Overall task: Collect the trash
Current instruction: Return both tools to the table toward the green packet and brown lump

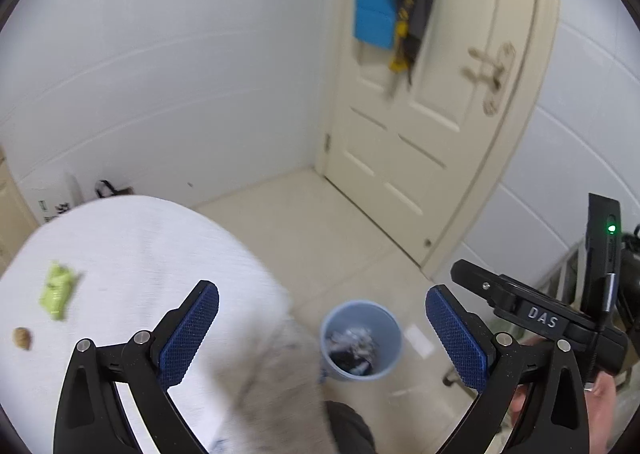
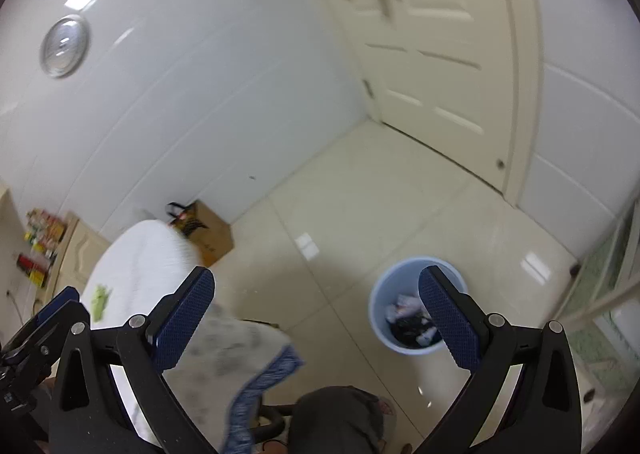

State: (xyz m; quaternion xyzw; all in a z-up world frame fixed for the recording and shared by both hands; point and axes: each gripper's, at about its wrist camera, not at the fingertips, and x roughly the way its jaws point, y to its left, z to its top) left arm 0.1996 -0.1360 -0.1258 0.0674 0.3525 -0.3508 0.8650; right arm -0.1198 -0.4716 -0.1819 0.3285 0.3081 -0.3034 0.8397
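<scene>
- Left gripper [image 1: 322,328] is spread wide, nothing in it.
- Right gripper [image 2: 316,318] is wide apart too, empty.
- Crumpled lime-green wrapper [image 1: 57,291] and small brown nut-like scrap [image 1: 22,337] sit on the white cloth-covered table [image 1: 160,254].
- Light-blue round plastic bin [image 2: 416,306] stands on the tiled floor, trash inside.

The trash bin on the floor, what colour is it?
Light blue. The trash bin shows best in the right wrist view, with crumpled trash already inside.

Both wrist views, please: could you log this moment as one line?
left gripper: open, empty | right gripper: open, empty | green wrapper, brown scrap: on white table | blue bin: on floor, holds trash
</scene>
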